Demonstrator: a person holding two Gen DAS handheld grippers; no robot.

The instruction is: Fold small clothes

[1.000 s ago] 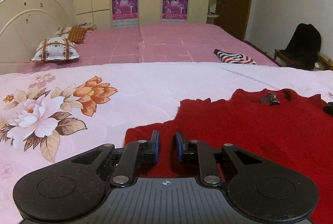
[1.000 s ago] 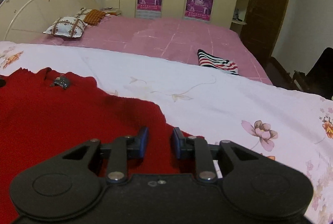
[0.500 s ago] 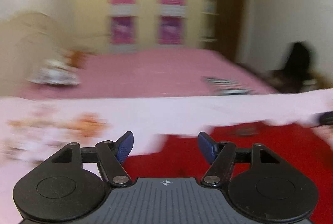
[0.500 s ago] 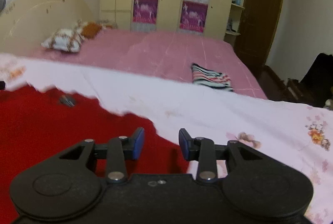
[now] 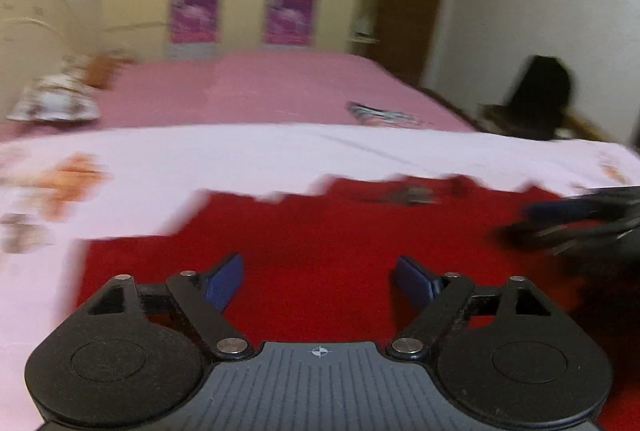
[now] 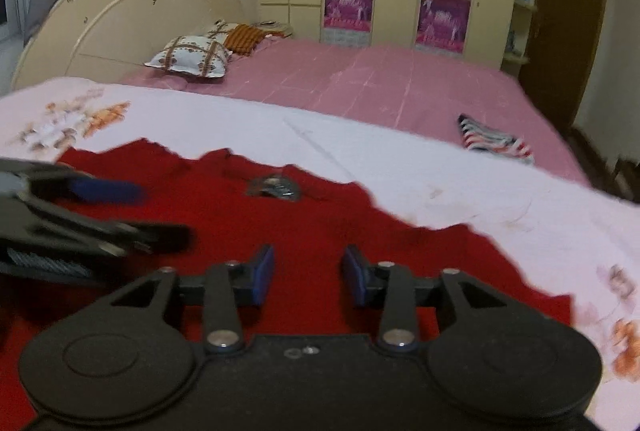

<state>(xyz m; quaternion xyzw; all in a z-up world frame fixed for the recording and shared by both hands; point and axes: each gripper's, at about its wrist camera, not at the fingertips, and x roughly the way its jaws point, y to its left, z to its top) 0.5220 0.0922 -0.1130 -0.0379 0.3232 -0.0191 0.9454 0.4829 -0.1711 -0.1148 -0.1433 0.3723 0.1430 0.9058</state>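
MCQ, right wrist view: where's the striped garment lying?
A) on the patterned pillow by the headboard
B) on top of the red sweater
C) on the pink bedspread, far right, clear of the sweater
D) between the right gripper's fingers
C: the striped garment lies on the pink bedspread beyond the floral sheet, apart from the red sweater.

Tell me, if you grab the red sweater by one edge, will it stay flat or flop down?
The red sweater probably flops: it looks like soft knit lying limp on the bedsheet. It likely won't slip much, since the surface looks fuzzy.
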